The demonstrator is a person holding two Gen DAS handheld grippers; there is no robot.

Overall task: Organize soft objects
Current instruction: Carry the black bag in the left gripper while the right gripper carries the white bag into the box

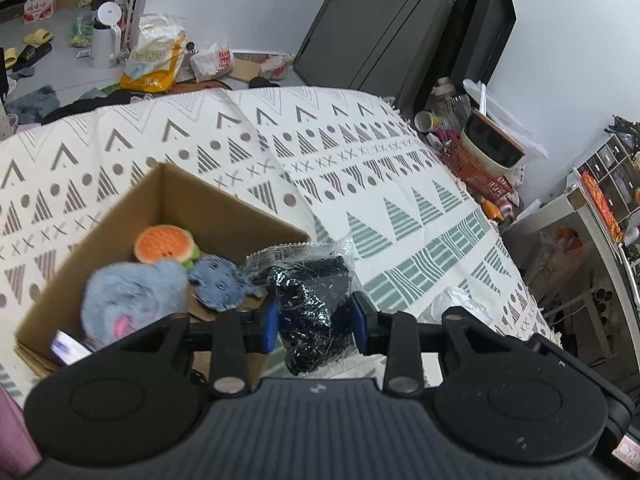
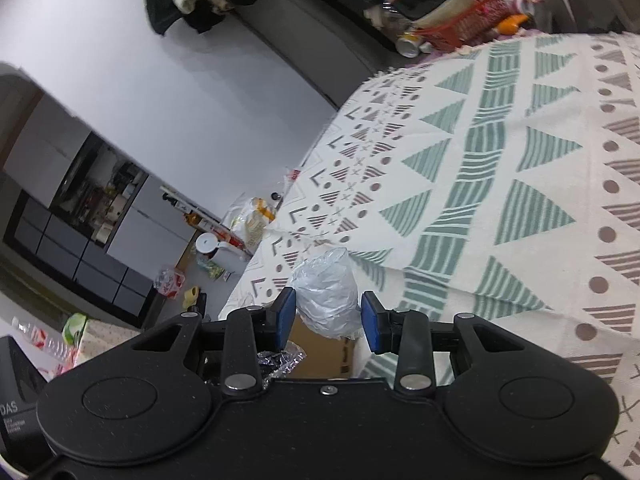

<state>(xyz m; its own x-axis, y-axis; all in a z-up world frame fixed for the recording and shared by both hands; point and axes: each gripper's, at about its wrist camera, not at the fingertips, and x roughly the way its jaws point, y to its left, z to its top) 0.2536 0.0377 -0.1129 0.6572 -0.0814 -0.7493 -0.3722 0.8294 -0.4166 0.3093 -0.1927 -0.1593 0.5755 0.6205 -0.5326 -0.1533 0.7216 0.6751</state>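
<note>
Left gripper (image 1: 316, 320) was pinching a black item in crinkly clear plastic wrap (image 1: 310, 300), just beside the open cardboard box (image 1: 168, 196). Right gripper (image 2: 329, 320) was spread around a crumpled pale plastic bag (image 2: 326, 292), not squeezing it.

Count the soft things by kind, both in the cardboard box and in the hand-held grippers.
Plush toys in the cardboard box: 3 (orange round plush, grey fluffy plush, blue plush)
Plastic-wrapped bundles: 2 (black bundle, pale wrapped bundle)
Total: 5
</note>
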